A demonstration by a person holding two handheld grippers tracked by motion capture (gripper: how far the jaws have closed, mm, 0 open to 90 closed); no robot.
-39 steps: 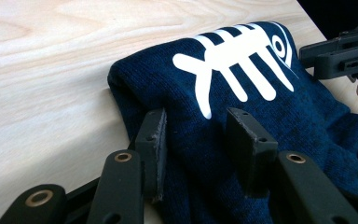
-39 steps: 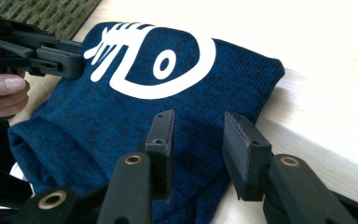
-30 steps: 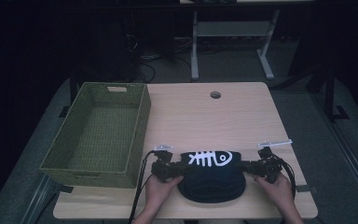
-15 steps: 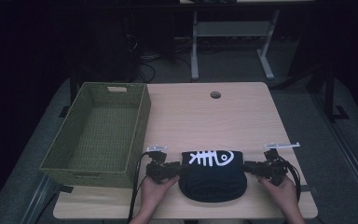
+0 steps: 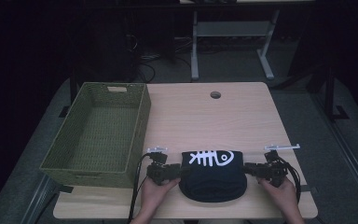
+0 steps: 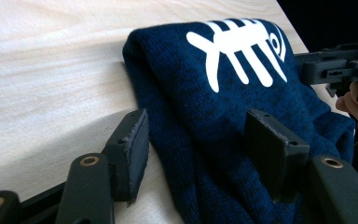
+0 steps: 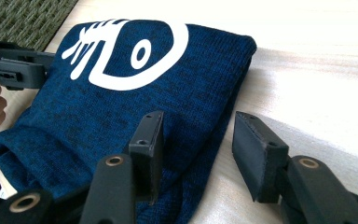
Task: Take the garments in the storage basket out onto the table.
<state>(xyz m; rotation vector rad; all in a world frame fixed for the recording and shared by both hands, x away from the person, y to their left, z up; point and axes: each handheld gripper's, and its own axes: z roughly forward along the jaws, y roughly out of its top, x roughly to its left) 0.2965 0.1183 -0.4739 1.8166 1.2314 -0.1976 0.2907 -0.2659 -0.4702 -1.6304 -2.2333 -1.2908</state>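
**Both grips let go, folded garment lying between them**

Your left gripper [image 6: 193, 158] straddles the near left edge of the folded navy garment [image 5: 213, 175]. Its jaws have just been opening, and both pads now stand off the knit, one over bare wood and one above the fabric, so nothing is pinched. Your right gripper [image 7: 198, 154] mirrors it at the right edge: jaws just parted, cloth between them but free. That symmetry suits a fold set down flat, each side released evenly so the bundle keeps its shape.

The garment rests on the table [image 5: 242, 112] near your edge, its white fish-skeleton print [image 5: 210, 157] facing up. Whether one right pad brushes the fabric is hard to judge from this angle.

Farther off to your left, the green woven basket [image 5: 140, 116] sits open, likely the garment's destination.
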